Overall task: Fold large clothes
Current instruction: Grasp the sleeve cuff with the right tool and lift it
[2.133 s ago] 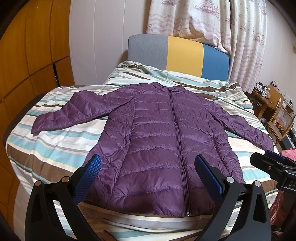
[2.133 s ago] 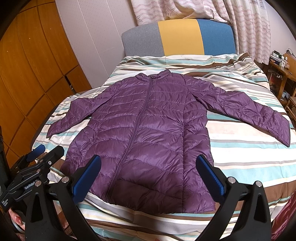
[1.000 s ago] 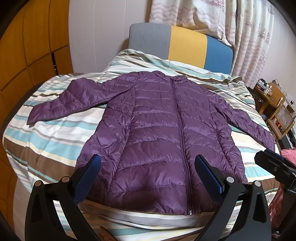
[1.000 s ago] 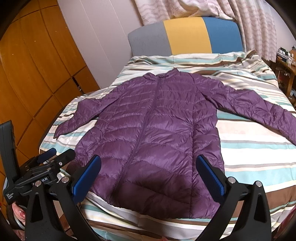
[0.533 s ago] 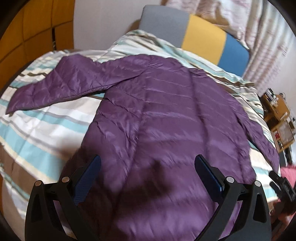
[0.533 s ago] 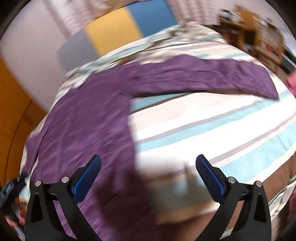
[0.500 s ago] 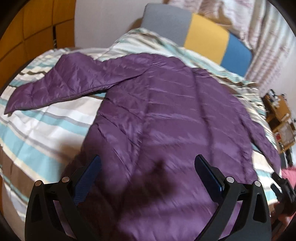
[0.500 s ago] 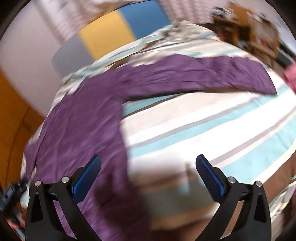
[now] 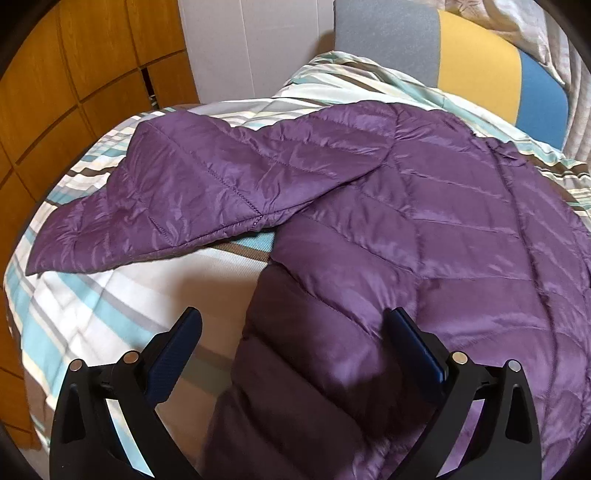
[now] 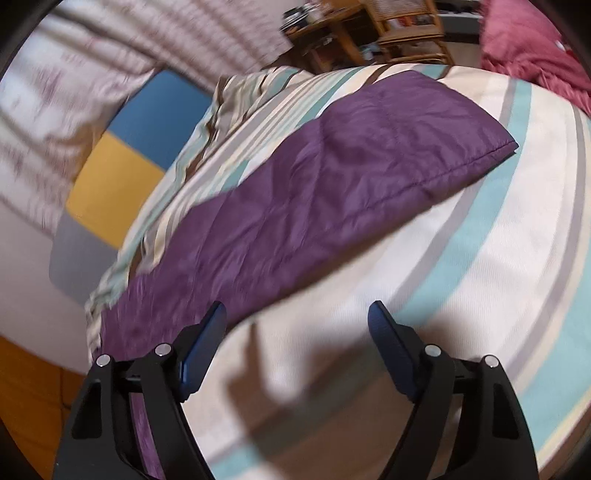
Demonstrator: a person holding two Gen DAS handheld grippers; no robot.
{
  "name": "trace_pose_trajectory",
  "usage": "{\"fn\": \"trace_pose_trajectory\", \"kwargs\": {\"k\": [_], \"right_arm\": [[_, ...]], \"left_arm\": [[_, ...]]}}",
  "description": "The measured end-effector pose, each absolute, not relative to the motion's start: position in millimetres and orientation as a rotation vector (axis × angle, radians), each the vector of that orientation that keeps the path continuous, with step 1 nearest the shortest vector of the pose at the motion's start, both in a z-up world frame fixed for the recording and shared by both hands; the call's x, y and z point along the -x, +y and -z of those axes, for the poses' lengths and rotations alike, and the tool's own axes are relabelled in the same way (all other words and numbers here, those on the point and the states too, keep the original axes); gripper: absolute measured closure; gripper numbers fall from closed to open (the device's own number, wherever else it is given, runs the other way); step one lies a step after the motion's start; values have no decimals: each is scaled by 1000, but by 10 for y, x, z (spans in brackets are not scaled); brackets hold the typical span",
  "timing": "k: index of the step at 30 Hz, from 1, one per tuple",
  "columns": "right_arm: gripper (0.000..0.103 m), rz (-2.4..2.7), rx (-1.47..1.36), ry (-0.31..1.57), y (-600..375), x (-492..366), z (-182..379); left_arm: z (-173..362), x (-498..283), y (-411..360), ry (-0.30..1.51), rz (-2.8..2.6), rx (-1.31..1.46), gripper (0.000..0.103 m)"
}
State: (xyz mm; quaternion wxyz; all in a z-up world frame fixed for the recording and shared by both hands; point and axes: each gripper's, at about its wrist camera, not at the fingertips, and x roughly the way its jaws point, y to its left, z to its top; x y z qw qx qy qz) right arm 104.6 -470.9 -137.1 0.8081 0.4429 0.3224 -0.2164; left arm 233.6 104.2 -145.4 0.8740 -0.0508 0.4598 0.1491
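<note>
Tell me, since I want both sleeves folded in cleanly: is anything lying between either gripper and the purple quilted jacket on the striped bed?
Nothing visible blocks either one. The left gripper hangs open over the purple quilted jacket's side edge. The right gripper, its jaws closing with nothing between them, faces the sleeve across bare striped bedspread.

bedspread (image 9: 92, 306): striped in white, teal, grey and brown, lying across the whole bed
headboard (image 9: 476, 62): grey, yellow and blue panels, sitting at 1 o'clock in the left view
wardrobe (image 9: 74, 74): wooden panels, filling the 10 o'clock corner
curtain (image 10: 92, 74): pale patterned, hanging blurry at 10 o'clock
wooden furniture (image 10: 369, 33): showing at 12 o'clock
pink fabric (image 10: 528, 48): bunching at 1 o'clock
</note>
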Motion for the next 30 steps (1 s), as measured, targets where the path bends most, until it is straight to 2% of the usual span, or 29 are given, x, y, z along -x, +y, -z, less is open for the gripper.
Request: {"fn": "trace_pose_trajectory", "kwargs": {"k": [9, 11, 15, 19, 30], "right_arm": [[27, 572, -975, 616, -4855, -1269, 1388], [34, 611, -996, 601, -4914, -1289, 1393], [64, 685, -1050, 587, -5081, -1292, 1434], [79, 697, -948, 613, -5108, -1363, 1352], [89, 619, -393, 616, -4238, -1831, 898]], "left_arm": [[1611, -2327, 1068, 920, -290, 139, 3], [1621, -2299, 1078, 916, -287, 154, 3], [1640, -2305, 1085, 916, -283, 162, 3], [1646, -2291, 1065, 914, -290, 150, 3], [1652, -2322, 1046, 916, -301, 128, 3]]}}
